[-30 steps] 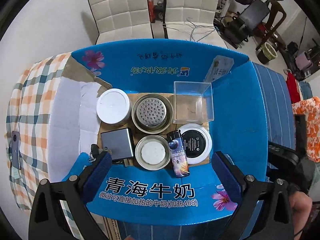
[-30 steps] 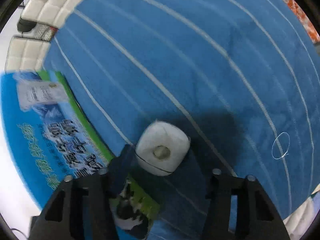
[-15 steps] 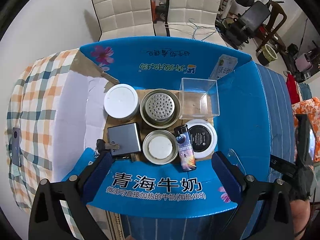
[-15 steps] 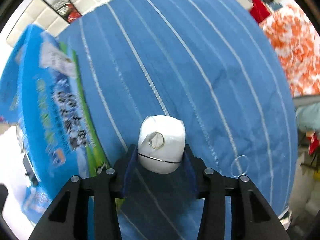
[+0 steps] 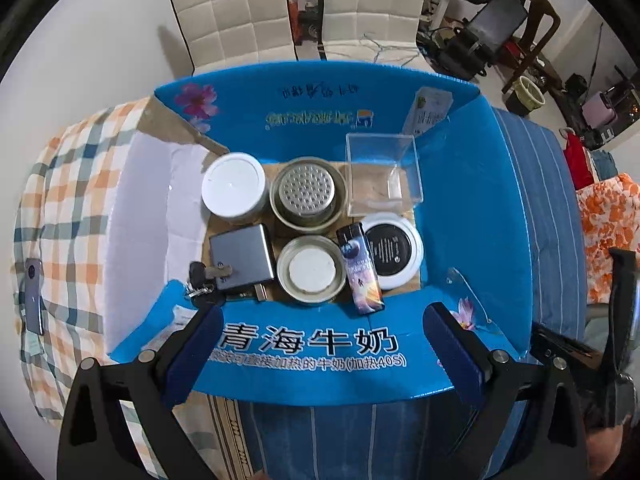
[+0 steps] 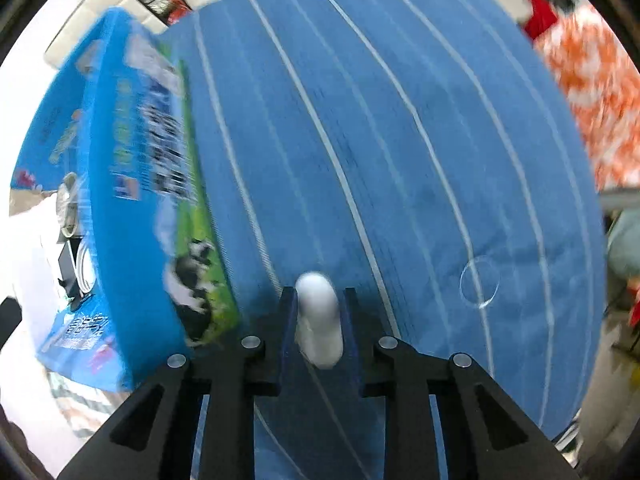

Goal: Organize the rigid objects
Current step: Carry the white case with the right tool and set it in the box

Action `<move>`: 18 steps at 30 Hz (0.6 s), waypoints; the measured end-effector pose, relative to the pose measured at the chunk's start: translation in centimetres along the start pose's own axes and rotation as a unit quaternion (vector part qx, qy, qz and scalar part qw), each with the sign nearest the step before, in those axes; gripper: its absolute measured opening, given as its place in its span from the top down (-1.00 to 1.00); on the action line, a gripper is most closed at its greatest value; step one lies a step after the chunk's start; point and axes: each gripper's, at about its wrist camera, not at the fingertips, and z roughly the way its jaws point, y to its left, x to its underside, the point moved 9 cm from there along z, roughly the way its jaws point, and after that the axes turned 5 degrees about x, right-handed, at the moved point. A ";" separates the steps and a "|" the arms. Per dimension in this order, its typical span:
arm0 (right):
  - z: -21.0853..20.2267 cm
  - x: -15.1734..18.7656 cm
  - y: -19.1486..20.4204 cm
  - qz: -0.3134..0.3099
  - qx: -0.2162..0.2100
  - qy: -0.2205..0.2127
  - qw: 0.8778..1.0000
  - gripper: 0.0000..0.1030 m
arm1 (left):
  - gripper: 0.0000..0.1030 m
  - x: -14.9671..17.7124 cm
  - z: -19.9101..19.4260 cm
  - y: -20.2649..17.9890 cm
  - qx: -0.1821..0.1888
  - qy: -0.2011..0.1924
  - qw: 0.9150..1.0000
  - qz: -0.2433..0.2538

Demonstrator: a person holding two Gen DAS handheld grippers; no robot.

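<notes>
Left tool [image 5: 320, 350] is hovering with jaws spread wide, gripping nothing, above the near flap of the blue box [image 5: 460, 208]. The box is sitting open on a blue striped cloth [image 6: 400, 140], with a checked cloth [image 5: 68, 208] lying to its left.

Inside the box, back row from left to right: white round lid [image 5: 234, 189], perforated metal cup [image 5: 307, 197], clear square container [image 5: 382, 172]. Front row: grey flat case [image 5: 242, 256] with keys [image 5: 204, 276] just beside its left edge, metal tin [image 5: 311, 269] with a white disc inside, lighter [image 5: 360, 270] leaning between the tin and the black-and-white round tin [image 5: 394, 249]. The lighter is touching the box's near flap. A phone [image 5: 34, 298] is lying on the checked cloth, well apart from the box.

Right tool [image 6: 319, 324] is pinching a white case [image 6: 318, 312] between narrow jaws, held edge-on over the striped cloth. Whether the case is touching the cloth I cannot tell; this view is blurred. The box is showing just left of the right tool, its outer side printed with cows and green. A clear ring [image 6: 479, 282] is lying on the striped cloth to the right of the white case, apart from it. An orange patterned fabric [image 6: 588, 80] is sitting at the far right edge.
</notes>
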 end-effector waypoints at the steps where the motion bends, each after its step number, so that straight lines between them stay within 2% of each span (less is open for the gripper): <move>1: 0.0 -0.1 -0.4 0.006 -0.005 -0.001 1.000 0.52 | -0.99 0.1 0.1 -0.1 0.005 0.002 1.000 -0.003; 3: -0.1 0.0 -1.2 0.013 0.002 0.001 1.000 0.40 | -0.99 0.3 -0.1 -0.3 0.012 0.003 1.000 -0.004; 6: 0.6 0.4 -0.9 0.000 -0.010 0.023 1.000 0.18 | -0.99 0.4 -0.4 -0.9 0.019 0.000 1.000 -0.004; 8: 1.0 0.0 -0.4 -0.026 0.025 0.012 0.999 0.00 | -0.99 0.4 -0.5 -1.2 0.021 -0.002 1.000 -0.003; 10: 2.1 0.3 0.1 -0.057 0.089 0.017 0.994 -0.02 | -0.99 0.4 -0.5 -1.5 0.016 -0.003 1.000 0.003; 11: 3.0 1.0 0.1 -0.067 0.114 0.037 0.991 -0.02 | -0.99 0.4 -0.5 -1.6 0.012 -0.003 1.000 0.008; 12: 4.0 1.8 0.3 -0.061 0.111 0.058 0.990 -0.02 | -0.99 0.5 -0.4 -1.7 0.008 -0.003 1.000 0.012; 13: 3.9 1.9 0.2 -0.051 0.101 0.042 0.993 -0.03 | -0.99 0.6 -0.4 -1.8 0.007 -0.002 1.000 0.014; 14: 3.7 1.8 0.1 -0.040 0.091 0.022 0.995 0.04 | -0.99 0.7 -0.4 -1.8 0.007 -0.001 1.000 0.014; 18: 2.8 3.5 -1.3 -0.034 0.090 -0.003 0.995 0.06 | -0.99 1.0 -0.5 -1.3 0.005 -0.001 1.000 0.007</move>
